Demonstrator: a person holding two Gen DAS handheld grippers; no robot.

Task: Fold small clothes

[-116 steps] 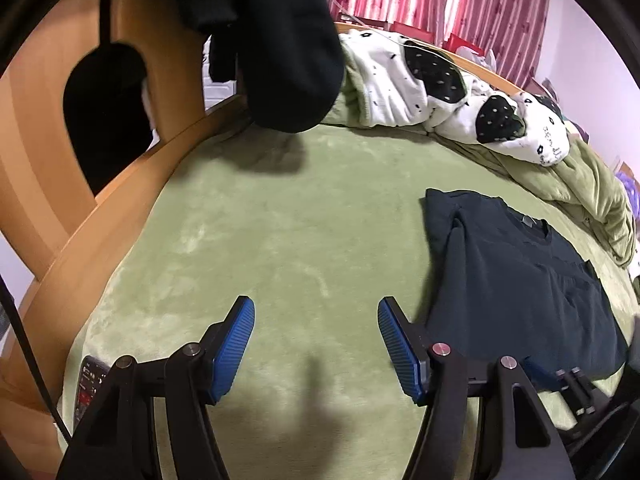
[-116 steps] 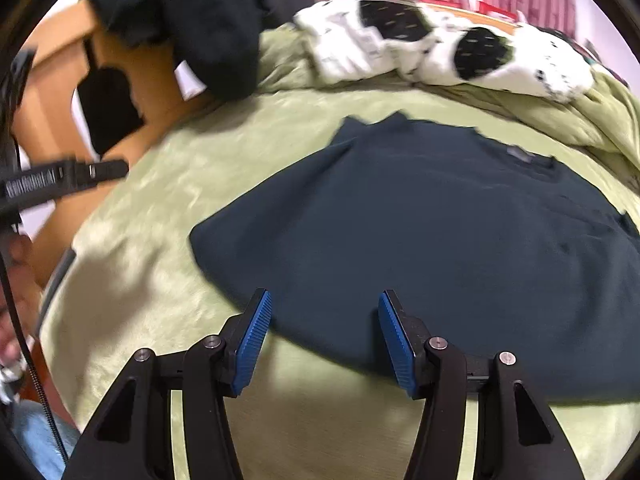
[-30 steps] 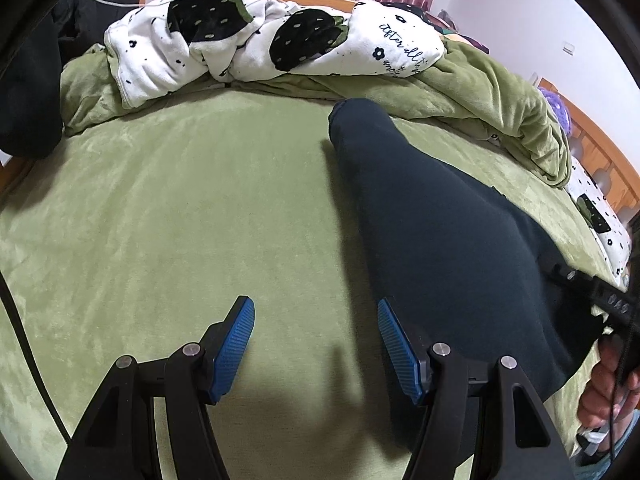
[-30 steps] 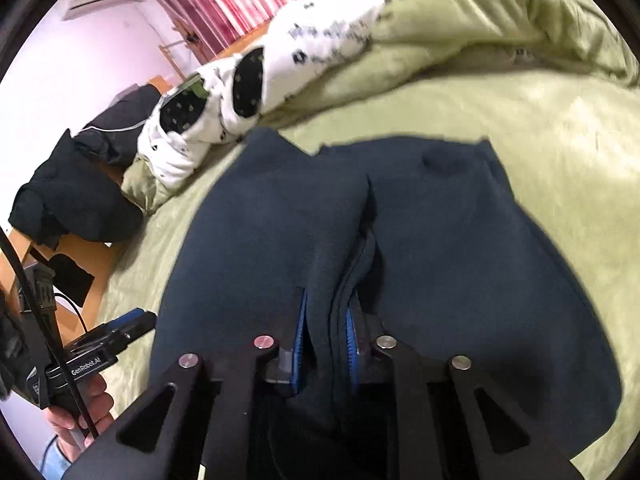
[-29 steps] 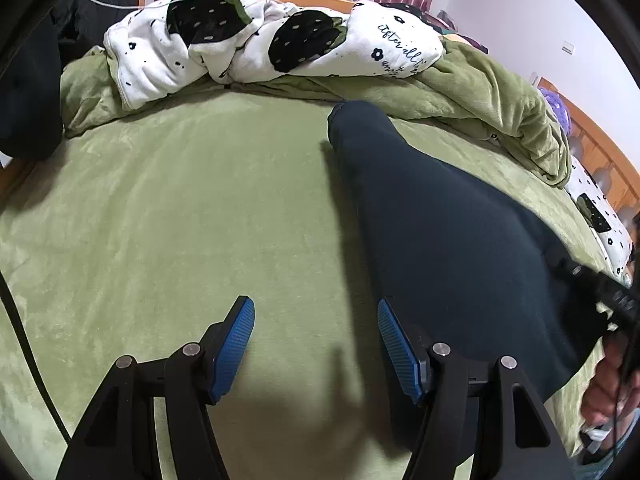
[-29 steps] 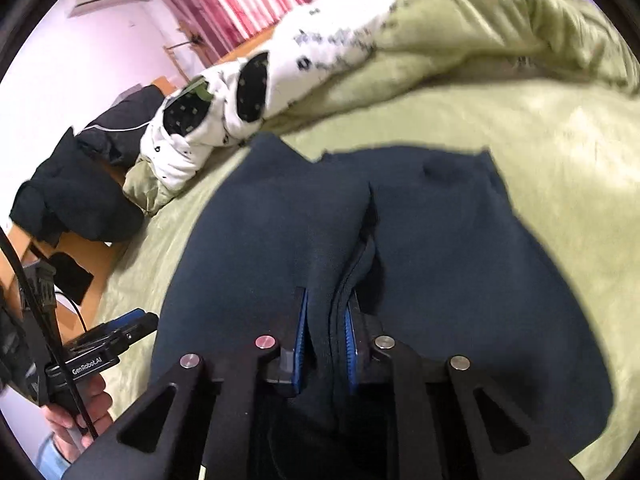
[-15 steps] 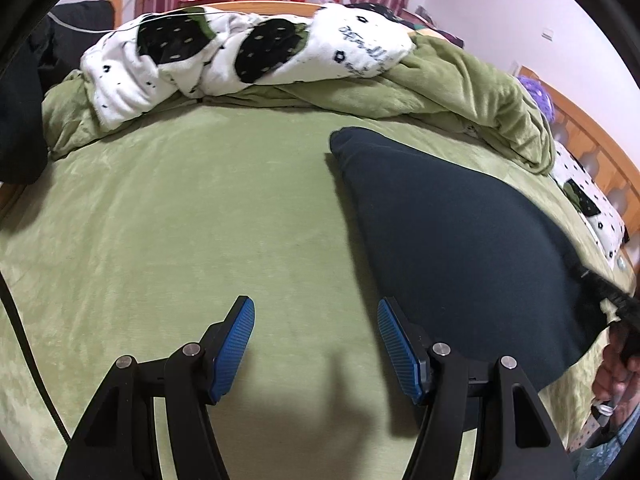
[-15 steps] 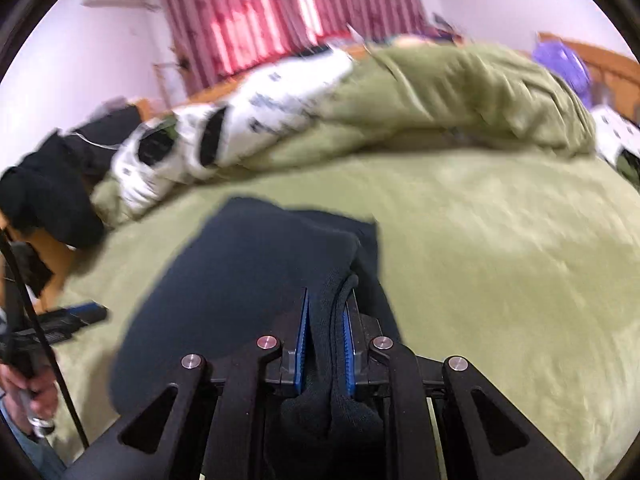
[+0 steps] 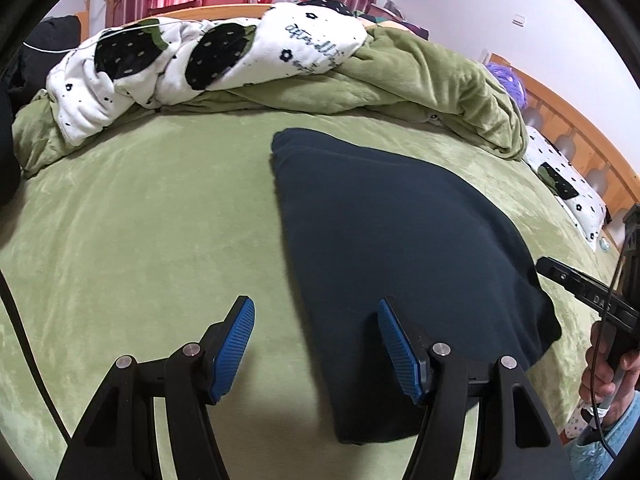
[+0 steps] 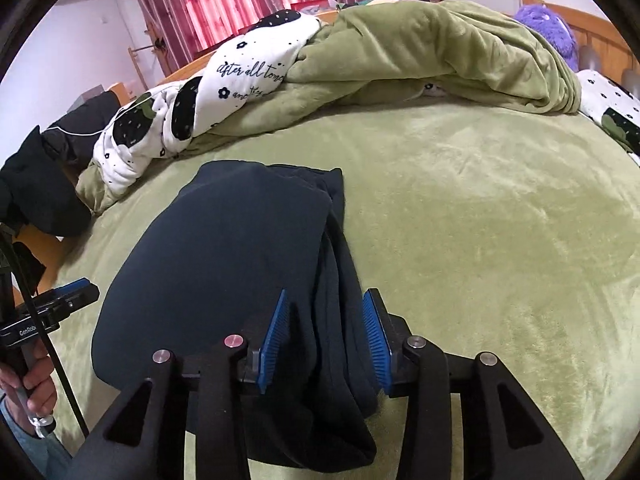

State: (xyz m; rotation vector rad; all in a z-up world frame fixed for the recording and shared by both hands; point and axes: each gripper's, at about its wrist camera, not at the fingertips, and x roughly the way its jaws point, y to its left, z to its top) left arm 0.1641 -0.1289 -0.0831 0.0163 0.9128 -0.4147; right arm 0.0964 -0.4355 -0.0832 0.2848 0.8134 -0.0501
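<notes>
The dark navy garment (image 9: 400, 248) lies folded on the green bed cover (image 9: 140, 240), its long axis running from the near edge of the bed away toward the heaped bedding. In the right wrist view the garment (image 10: 232, 248) shows one smooth folded layer on the left, and bunched, doubled edges along its right side. Which end is collar and which is hem cannot be made out; the near end is hidden behind the gripper bodies in both views.

The right gripper (image 10: 326, 328) has its jaws partly parted, one on each side of the bunched right edge, the cloth lying loose between them rather than pinched. The left gripper (image 9: 314, 344) has its jaws wide, holding nothing; its right finger sits over the garment's left border, its left finger over bare cover.

Beyond the garment lie a crumpled green blanket (image 10: 420, 40) and a white quilt with black patches (image 9: 192, 52). A purple plush item (image 10: 548, 28) is half hidden behind the blanket.
</notes>
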